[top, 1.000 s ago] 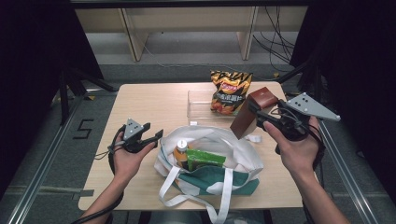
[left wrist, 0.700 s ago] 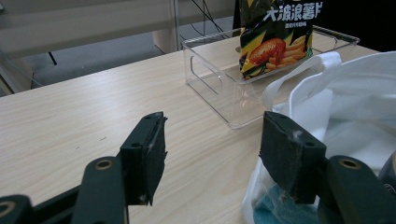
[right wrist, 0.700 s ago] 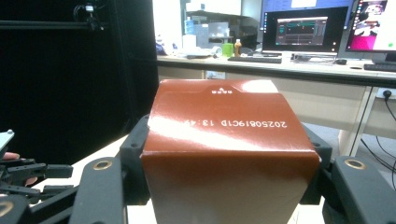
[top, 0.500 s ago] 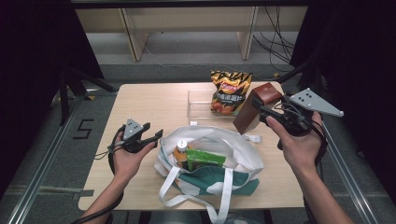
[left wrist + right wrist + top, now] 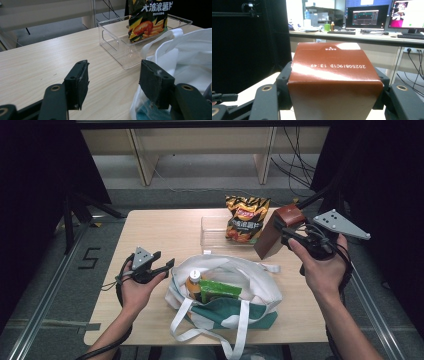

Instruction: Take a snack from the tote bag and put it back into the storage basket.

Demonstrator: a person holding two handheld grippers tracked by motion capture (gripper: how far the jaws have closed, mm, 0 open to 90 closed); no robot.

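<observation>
The brown box (image 5: 276, 230) is clamped between the right gripper (image 5: 295, 236) fingers above the counter (image 5: 165, 232), right of the chip bag (image 5: 245, 217), while the left gripper (image 5: 159, 268) fingers stand wide open, empty, beside the white tote bag (image 5: 250, 285).

The left gripper (image 5: 167, 265) rests low, jaws apart; the right gripper (image 5: 280, 232), raised, seems clamped.
</observation>
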